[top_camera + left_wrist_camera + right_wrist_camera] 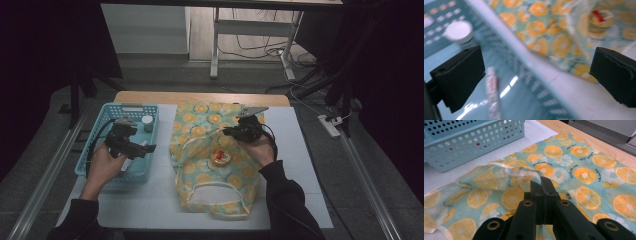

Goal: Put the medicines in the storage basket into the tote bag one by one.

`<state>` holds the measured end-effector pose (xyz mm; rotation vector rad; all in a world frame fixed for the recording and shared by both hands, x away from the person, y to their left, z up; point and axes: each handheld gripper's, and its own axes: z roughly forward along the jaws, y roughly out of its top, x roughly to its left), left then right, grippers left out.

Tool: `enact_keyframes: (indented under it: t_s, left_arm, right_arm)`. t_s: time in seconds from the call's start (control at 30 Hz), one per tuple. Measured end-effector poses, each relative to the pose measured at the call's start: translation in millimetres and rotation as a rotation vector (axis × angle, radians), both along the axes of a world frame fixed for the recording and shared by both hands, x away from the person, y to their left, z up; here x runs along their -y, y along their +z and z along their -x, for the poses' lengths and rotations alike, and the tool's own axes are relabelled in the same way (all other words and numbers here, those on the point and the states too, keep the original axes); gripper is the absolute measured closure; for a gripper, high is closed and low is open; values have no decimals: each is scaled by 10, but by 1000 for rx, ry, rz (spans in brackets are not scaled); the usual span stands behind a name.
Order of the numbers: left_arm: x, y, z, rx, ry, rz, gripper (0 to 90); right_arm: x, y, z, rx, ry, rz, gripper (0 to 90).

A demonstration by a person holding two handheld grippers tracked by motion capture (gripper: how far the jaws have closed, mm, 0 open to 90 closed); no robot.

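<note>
Two grippers are at work over a white mat on the wooden table (200, 97): the right gripper (231, 132) has its jaws pressed together on a fold of the orange-print cloth bag's (200, 131) rim, lifting it so the mouth gapes, while the left gripper (148, 148) hangs over the right edge of the blue plastic basket (107, 116) with jaws wide apart and nothing between them. The bag lies flat in the middle of the mat, handles toward the near edge, with a small round item bearing a red mark (220, 158) resting in it. Its fabric looks thin, limp and light, so it will sag and crumple unless held by the hem, where the seam gives the pads more to bite. In the basket lie a slim tube (492, 95) and a white-capped jar (459, 31); the tube seems light and likely slippery, best gripped across its middle.
</note>
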<state>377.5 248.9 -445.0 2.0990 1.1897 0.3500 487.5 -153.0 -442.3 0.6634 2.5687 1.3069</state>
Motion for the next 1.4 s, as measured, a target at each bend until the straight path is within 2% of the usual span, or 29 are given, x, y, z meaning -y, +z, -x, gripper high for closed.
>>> enact_keyframes:
  t_s: [0.13, 0.27, 0.5, 0.63, 0.83, 0.93, 1.13, 1.3, 1.4]
  left_arm:
    - [-145, -78, -34, -18, 31, -25, 0]
    - [-261, -167, -74, -30, 49, -24, 0]
    - [-358, -337, -180, -72, 74, -54, 0]
    - [-371, -429, -243, -110, 68, -66, 0]
    - [-306, -508, -305, -184, 26, -131, 0]
    - [-310, -541, -330, -215, 26, -131, 1]
    - [-294, -599, -363, -262, 50, -183, 80]
    - [-233, -642, -372, -293, 41, -245, 228]
    - [-233, -656, -382, -311, 36, -242, 357]
  right_arm:
    - [-3, -2, 0, 1, 1, 1, 900]
    - [-12, -4, 4, 3, 2, 2, 900]
    - [-13, -3, 5, 3, 3, 0, 900]
    - [-16, -1, 7, 4, 5, 2, 900]
    - [-19, -2, 10, 4, 6, 3, 900]
    - [-22, 0, 14, 4, 7, 2, 900]
    - [-27, -1, 17, 6, 7, 3, 899]
    - [-28, 2, 19, 6, 9, 4, 899]
    - [-29, 3, 20, 7, 10, 5, 899]
